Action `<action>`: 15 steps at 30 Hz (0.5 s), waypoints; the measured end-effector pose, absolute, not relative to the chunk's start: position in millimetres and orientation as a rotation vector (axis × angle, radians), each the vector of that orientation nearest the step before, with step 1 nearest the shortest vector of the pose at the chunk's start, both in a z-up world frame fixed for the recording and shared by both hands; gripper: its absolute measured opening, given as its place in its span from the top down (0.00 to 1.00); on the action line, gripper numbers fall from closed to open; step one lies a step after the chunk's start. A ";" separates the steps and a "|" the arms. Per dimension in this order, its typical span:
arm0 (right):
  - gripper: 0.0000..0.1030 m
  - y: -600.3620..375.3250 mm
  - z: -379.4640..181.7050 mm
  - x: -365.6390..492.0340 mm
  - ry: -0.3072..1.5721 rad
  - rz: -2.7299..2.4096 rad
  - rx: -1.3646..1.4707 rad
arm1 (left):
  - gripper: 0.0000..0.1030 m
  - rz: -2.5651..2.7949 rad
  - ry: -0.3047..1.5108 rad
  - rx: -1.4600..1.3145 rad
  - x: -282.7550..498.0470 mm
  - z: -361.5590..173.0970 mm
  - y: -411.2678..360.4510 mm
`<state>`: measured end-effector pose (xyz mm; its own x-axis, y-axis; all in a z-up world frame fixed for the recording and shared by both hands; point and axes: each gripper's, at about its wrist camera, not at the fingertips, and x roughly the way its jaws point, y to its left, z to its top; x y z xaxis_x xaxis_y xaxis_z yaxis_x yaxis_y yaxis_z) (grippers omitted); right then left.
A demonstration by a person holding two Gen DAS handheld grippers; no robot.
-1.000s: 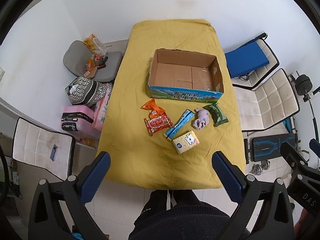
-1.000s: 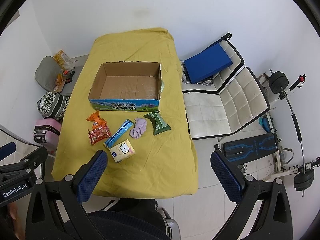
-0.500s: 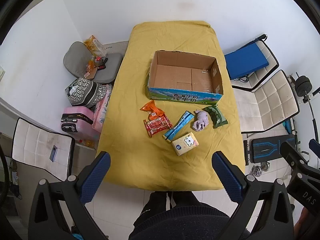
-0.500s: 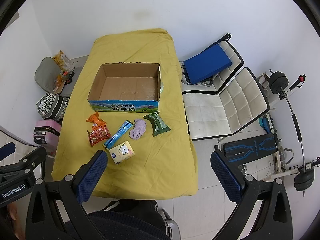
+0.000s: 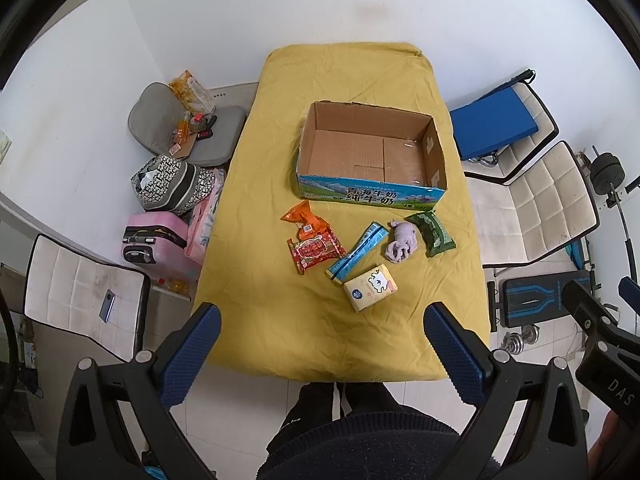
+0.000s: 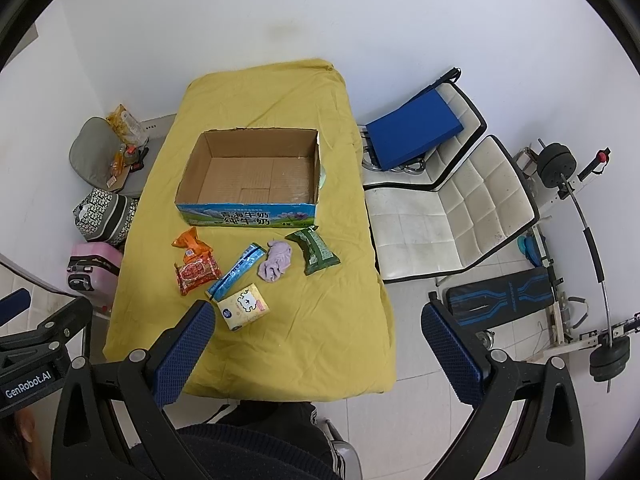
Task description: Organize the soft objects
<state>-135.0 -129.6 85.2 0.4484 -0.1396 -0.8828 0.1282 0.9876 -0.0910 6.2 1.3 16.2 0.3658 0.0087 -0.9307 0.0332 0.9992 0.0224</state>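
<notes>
From the left wrist view we hold the left gripper (image 5: 318, 344) high above the worktop (image 5: 280, 320), its jaws spread wide and holding nothing. The box (image 5: 372, 196) sits empty at centre frame. Just below it the soft things lie in a loose row: orange packet (image 5: 301, 219), red packet (image 5: 316, 251), blue stick (image 5: 358, 250), purple cloth (image 5: 401, 241), green packet (image 5: 431, 233), and the tissue pack (image 5: 371, 287) nearest the bottom of the frame.

From the right wrist view the right gripper (image 6: 318, 342) also hangs high, jaws spread and bare. Here the box (image 6: 248, 216) lies left of centre, and the same six things spread beneath it; the tissue pack (image 6: 244, 306) sits just beside the left fingertip in the frame, well below it in depth.

We judge the task barely begun: nothing is in the box and nothing is gripped. The next move calls for lowering one gripper over a single item, probably the tissue pack or the purple cloth (image 6: 276, 266), closing gently on it, and carrying it into the box.
</notes>
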 end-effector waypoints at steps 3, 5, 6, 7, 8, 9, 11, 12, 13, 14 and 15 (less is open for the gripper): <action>0.00 -129.4 86.2 -135.4 1.094 -0.167 -0.017 | 0.00 -0.015 1.194 0.040 7.5 16.6 1.6; 0.00 -129.9 87.2 -134.0 1.090 -0.169 -0.017 | 0.00 -0.014 1.193 0.040 6.4 16.3 1.3; 0.00 -129.9 87.9 -133.7 1.087 -0.169 -0.017 | 0.00 -0.015 1.192 0.039 7.4 16.8 1.1; 0.00 -129.4 88.7 -135.2 1.084 -0.169 -0.018 | 0.00 -0.016 1.194 0.041 6.9 16.4 1.3; 0.00 -129.1 89.2 -135.4 1.081 -0.169 -0.020 | 0.00 -0.016 1.194 0.041 6.7 16.4 1.4; 0.00 -128.8 89.3 -137.6 1.078 -0.170 -0.022 | 0.00 -0.016 1.194 0.040 7.6 17.0 1.5; 0.00 -128.3 89.5 -139.2 1.075 -0.168 -0.023 | 0.00 -0.016 1.192 0.039 6.0 16.3 1.4; 0.00 -128.2 89.6 -139.3 1.075 -0.169 -0.024 | 0.00 -0.016 1.191 0.039 6.8 16.8 1.1; 0.00 -128.3 89.8 -138.3 1.077 -0.169 -0.025 | 0.00 -0.016 1.193 0.042 6.4 16.2 1.4; 0.00 -128.3 88.2 -144.1 1.075 -0.167 -0.023 | 0.00 -0.016 1.194 0.041 6.7 16.2 1.4; 0.00 -128.1 87.9 -144.5 1.075 -0.168 -0.023 | 0.00 -0.017 1.197 0.041 8.0 16.0 1.3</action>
